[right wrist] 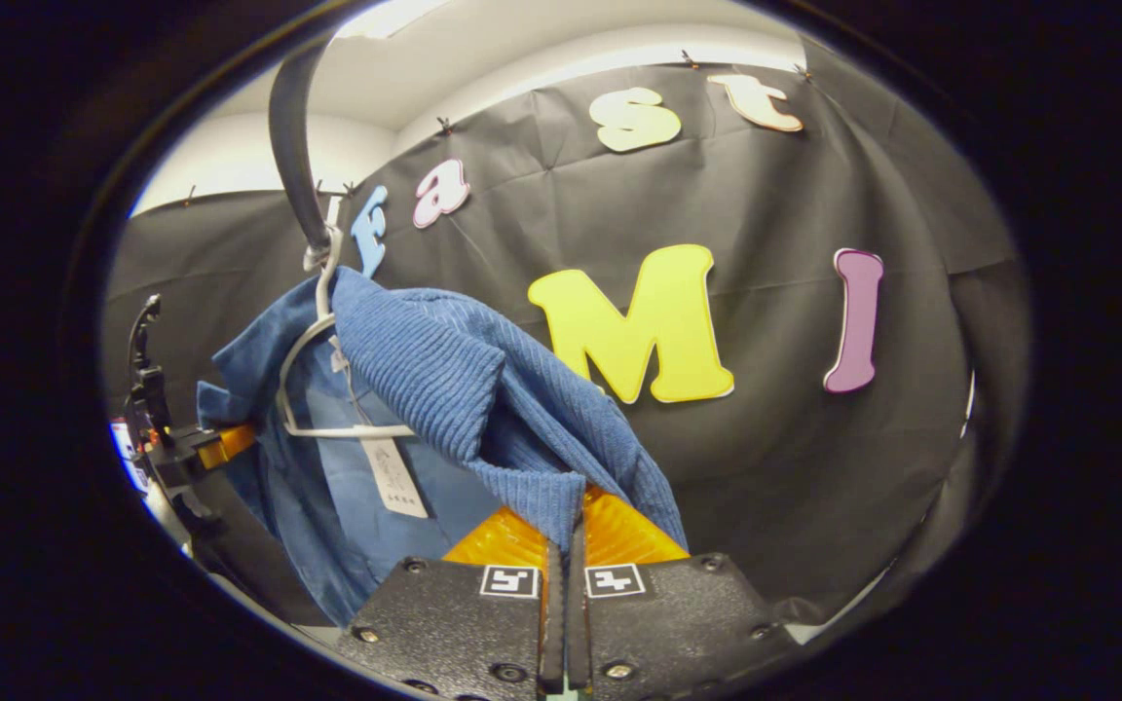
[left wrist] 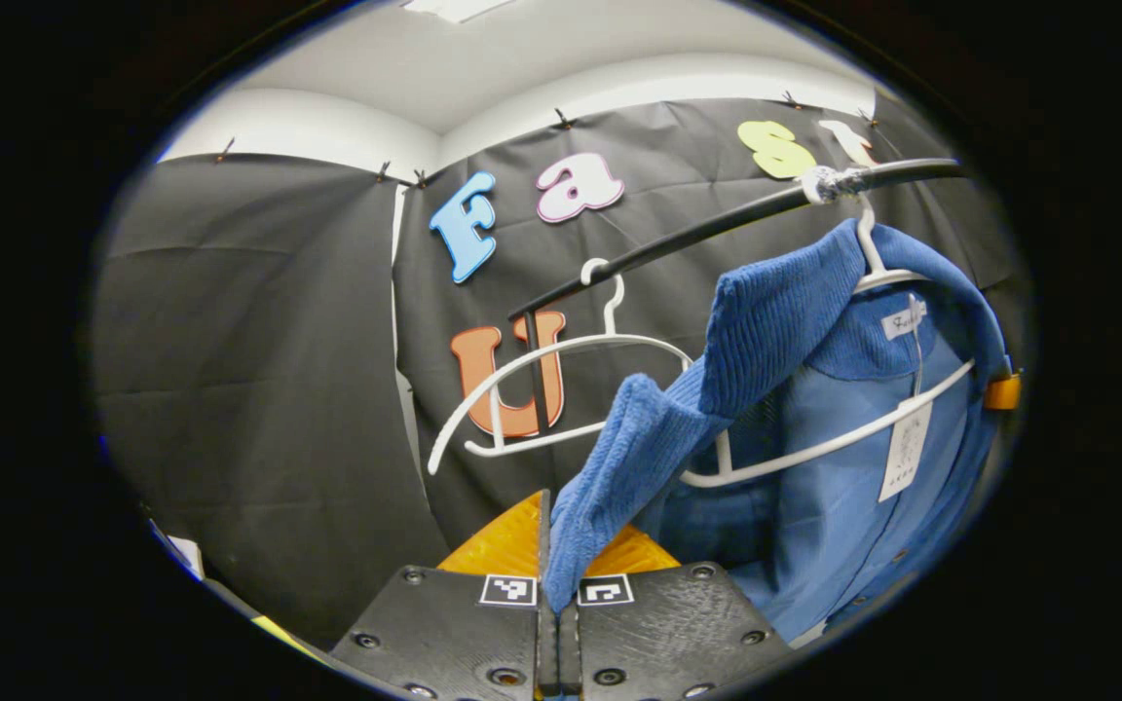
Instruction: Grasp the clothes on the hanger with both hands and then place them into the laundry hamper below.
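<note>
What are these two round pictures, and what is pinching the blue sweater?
A person holds a two-finger grabbing tool in each hand, and a small camera rides on each tool. So one picture looks along the left gripper, the other along the right gripper. Both are closed on folds of the same blue sweater, which hangs on a white hanger from a black rail. A paper tag dangles inside it. An empty white hanger hangs beside it. In the right gripper view, the other tool shows far off at the left edge. The laundry hamper should be somewhere below.
</note>
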